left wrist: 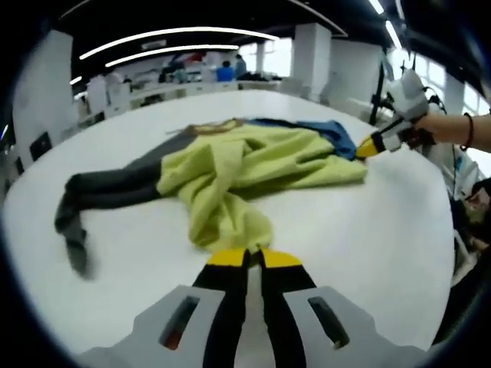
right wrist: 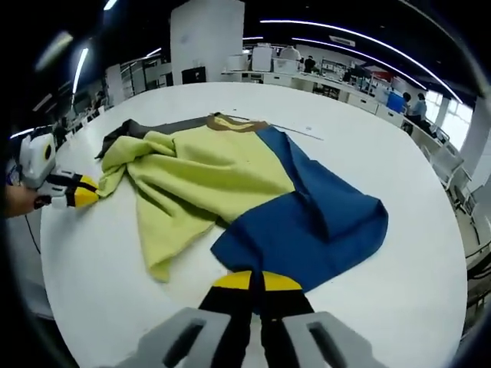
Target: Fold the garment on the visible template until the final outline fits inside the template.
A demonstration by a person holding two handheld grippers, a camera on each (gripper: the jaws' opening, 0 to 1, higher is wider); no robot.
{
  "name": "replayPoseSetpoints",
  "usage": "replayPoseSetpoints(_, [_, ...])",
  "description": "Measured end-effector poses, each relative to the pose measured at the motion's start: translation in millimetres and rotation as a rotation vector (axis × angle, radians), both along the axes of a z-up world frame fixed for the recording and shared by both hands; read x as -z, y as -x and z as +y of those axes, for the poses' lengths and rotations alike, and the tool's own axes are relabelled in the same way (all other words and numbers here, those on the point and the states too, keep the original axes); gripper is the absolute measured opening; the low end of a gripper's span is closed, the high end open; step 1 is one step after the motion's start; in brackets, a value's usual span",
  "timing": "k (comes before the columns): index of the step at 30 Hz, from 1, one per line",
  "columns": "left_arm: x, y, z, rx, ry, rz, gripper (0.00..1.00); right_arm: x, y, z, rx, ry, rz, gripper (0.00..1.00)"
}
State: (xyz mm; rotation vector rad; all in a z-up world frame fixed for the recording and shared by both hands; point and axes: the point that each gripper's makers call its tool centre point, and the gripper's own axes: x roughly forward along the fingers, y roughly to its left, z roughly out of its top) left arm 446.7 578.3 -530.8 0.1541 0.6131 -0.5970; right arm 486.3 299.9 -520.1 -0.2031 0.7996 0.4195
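In the left gripper view, the left hand-held gripper [left wrist: 247,257] is reaching forward from the bottom edge, its yellow-tipped jaws pressed together and meeting the near edge of the garment [left wrist: 253,165]; whether cloth is pinched between them cannot be told. The garment is lying crumpled on the white desk [left wrist: 383,238] straight ahead of this gripper. Its yellow-green part is bunching into a fold that is running down toward the jaw tips, a dark grey sleeve is trailing off to the left, and a blue part is showing at the far right. The right hand-held gripper [left wrist: 367,149] is coming in from the right, held by a hand [left wrist: 430,126], its yellow tip touching the garment's far right corner.

In the right gripper view, the right hand-held gripper [right wrist: 257,280] is rising from the bottom, jaws drawn together at the near blue edge of the garment [right wrist: 245,192]; a grasp cannot be confirmed. The garment is spreading ahead of it on the desk [right wrist: 414,291], blue to the right, yellow-green to the left, grey at the far left end. The left hand-held gripper [right wrist: 83,192] is sitting at the left, its tip touching the yellow-green corner.
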Motion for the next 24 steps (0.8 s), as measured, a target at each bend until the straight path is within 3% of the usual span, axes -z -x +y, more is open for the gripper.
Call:
replayPoseSetpoints(6, [-4.3, 5.8, 3.6, 0.013, -0.004, 0.006, 0.02, -29.0, -11.5, -22.0, 0.040, -0.004, -0.065, 0.00])
replayPoseSetpoints(10, [-15.8, 10.2, 2.7, 0.015, 0.024, 0.000, 0.02, -40.3, -18.0, -40.9, 0.088, -0.005, -0.076, 0.00])
replayPoseSetpoints(18, [-53.1, 18.2, -1.6, 0.032, 0.070, -0.038, 0.02, -63.2, -30.2, -101.8, 0.313, -0.016, -0.111, 0.00])
replayPoseSetpoints(24, [-62.9, 26.3, -1.0, 0.048, 0.067, -0.047, 0.02, -75.4, -28.2, -131.9, 0.403, -0.015, -0.135, 0.00])
